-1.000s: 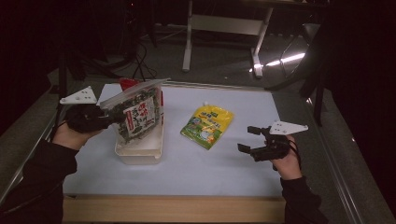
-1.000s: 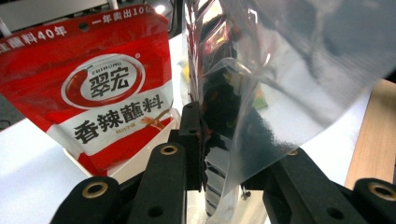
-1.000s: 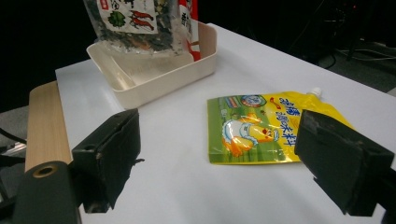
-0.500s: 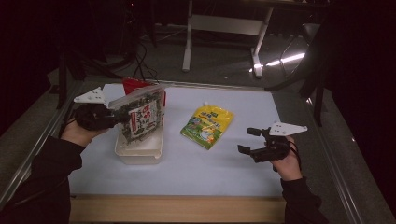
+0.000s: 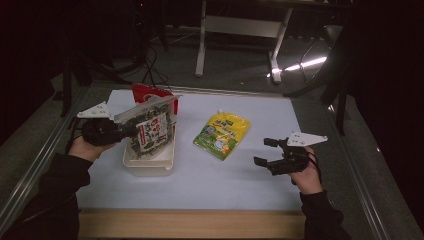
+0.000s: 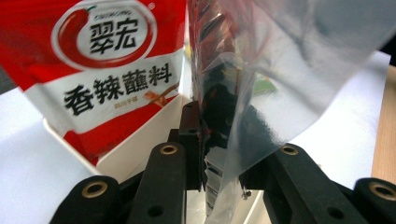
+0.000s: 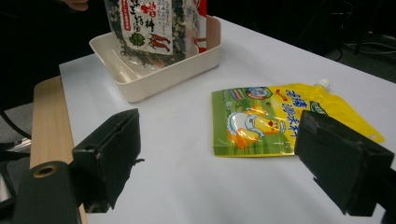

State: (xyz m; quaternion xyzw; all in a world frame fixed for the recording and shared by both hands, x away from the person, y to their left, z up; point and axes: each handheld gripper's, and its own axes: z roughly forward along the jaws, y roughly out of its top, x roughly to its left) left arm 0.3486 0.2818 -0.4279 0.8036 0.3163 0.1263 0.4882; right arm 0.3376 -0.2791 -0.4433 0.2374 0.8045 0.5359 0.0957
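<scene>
Wooden edging ran along the near side of the bench (image 5: 200,225), and just beyond it your two hands worked over the pale sheet. Your right gripper (image 5: 272,154) hung above the bench at the right with its fingers (image 7: 109,149) spread wide and nothing between them, pointed toward the yellow spouted pouch (image 5: 222,135), which lay flat and untouched in the middle; I judge you kept that hand parked so it would be ready for that pouch without crowding the other side. Your left gripper (image 5: 127,131) had its fingers (image 6: 191,140) closed narrowly on the clear-topped seaweed snack bag (image 5: 150,132), pinching it by one side edge so that it hung upright with its lower end down inside the cream tray (image 5: 150,167). Holding it by the edge that way probably let the bag slide in on end instead of lying across the rim. Whether its bottom already touched the tray floor I could not tell. Behind it, in the far part of the same tray, a red and white sauce packet (image 6: 107,70) stood upright, and that was the thing in your way: the bag had to settle in front of it, in the little room left. Farther off, past the bench's metal rail (image 5: 30,165), the dark floor held a white stand (image 5: 240,30) and loose cables.
</scene>
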